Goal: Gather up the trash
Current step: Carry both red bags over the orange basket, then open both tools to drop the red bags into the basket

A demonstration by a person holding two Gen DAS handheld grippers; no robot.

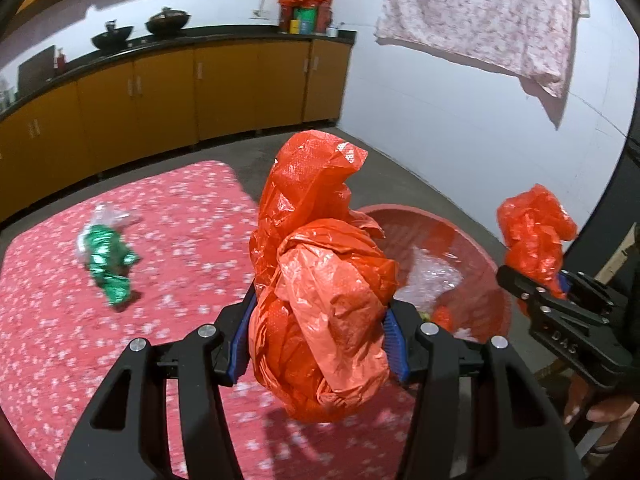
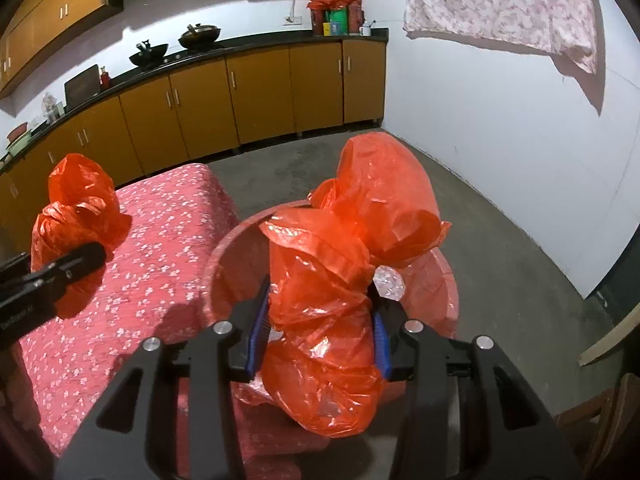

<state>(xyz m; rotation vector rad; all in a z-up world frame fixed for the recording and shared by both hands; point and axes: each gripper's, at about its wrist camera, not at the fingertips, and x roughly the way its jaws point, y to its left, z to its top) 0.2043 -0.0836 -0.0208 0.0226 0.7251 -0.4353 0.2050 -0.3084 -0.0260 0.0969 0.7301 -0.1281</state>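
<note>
My left gripper [image 1: 318, 340] is shut on a crumpled red plastic bag [image 1: 320, 280], held above the red flowered mattress [image 1: 168, 280] beside the red basket [image 1: 472, 240]. My right gripper [image 2: 318, 334] is shut on a second crumpled red plastic bag [image 2: 344, 280], held over the red basket [image 2: 232, 264]. Each gripper shows in the other's view: the right one [image 1: 540, 284] with its bag [image 1: 536, 236], the left one [image 2: 80, 260] with its bag [image 2: 80, 208]. A green foil wrapper [image 1: 108, 260] in clear plastic lies on the mattress. The basket holds clear plastic [image 1: 436, 272].
Yellow kitchen cabinets [image 1: 180, 92] with a dark counter run along the back; pans [image 1: 168, 20] and a red-covered container [image 1: 306, 10] stand on it. A flowered cloth [image 1: 480, 12] hangs on the white wall. Grey concrete floor [image 2: 500, 260] lies to the right. A wooden piece [image 2: 612, 336] sits at far right.
</note>
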